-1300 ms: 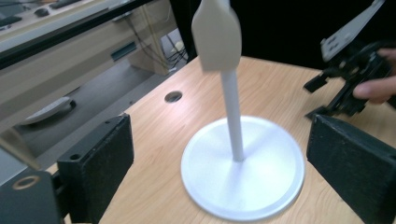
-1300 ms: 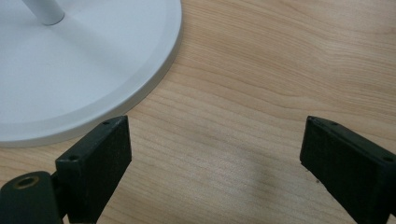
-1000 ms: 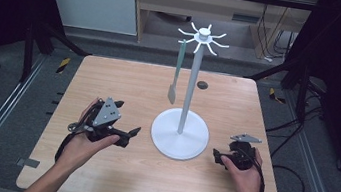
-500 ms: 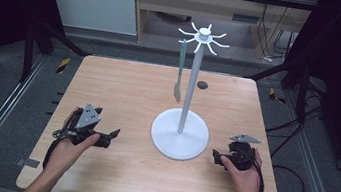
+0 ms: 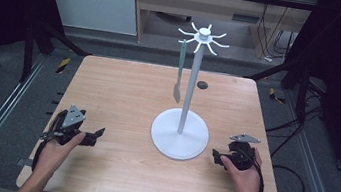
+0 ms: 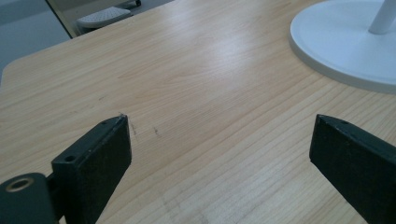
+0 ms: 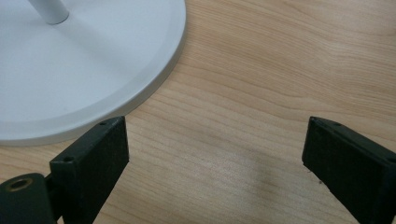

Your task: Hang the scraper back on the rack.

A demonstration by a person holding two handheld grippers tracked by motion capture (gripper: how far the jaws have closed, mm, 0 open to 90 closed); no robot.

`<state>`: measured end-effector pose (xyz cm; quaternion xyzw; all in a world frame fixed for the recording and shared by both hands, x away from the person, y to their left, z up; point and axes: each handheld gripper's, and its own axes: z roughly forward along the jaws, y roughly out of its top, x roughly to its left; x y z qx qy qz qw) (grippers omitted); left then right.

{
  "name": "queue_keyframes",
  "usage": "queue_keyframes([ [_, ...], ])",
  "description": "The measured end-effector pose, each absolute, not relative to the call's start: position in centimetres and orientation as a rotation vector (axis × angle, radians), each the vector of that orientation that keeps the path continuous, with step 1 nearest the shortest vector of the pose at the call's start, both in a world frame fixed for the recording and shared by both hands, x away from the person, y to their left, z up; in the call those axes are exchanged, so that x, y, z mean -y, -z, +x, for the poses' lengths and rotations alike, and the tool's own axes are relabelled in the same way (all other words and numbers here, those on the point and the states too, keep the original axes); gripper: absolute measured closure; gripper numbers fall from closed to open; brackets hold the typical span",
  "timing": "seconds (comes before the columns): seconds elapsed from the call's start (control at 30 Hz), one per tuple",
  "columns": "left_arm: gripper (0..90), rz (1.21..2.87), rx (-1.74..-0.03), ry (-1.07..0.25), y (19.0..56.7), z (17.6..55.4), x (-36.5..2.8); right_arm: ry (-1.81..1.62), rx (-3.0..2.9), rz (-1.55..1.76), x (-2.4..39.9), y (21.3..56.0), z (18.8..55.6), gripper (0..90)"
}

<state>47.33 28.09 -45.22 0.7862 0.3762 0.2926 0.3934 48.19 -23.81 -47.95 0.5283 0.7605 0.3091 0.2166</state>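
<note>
Resting low on the wooden table in the high view are two handheld grippers: the left gripper is sitting near the front left corner, and the right gripper is sitting near the front right corner, just beside the stand's base. Each is being held by one hand, the left hand and the right hand, both coming in over the front edge. One white hook stand is standing upright a little right of the table's middle, between the two grippers, its round base lying flat on the wood and its crown of thin hooks spreading at the top. One grey-green spatula is hanging straight down from a hook on the stand's left side, its blade clear of the table. One small dark round spot is lying toward the far edge, behind the pole.

Looking along the left gripper in its own view, the two black jaws are standing wide apart with nothing but bare wood between them; the stand's base is showing at the upper right, well apart.

Looking along the right gripper in its own view, its two jaws are likewise spread wide and gripping nothing; the stand's base is lying just beyond the left jaw, near it.
</note>
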Motion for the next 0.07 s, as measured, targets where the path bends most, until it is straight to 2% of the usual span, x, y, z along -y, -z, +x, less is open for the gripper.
queue_keyframes([
  [0.07,5.2,2.007,-0.948,-0.75,45.41,47.4,-28.04,-0.855,-2.107,1.459,23.74,47.95,48.25,7.6],
])
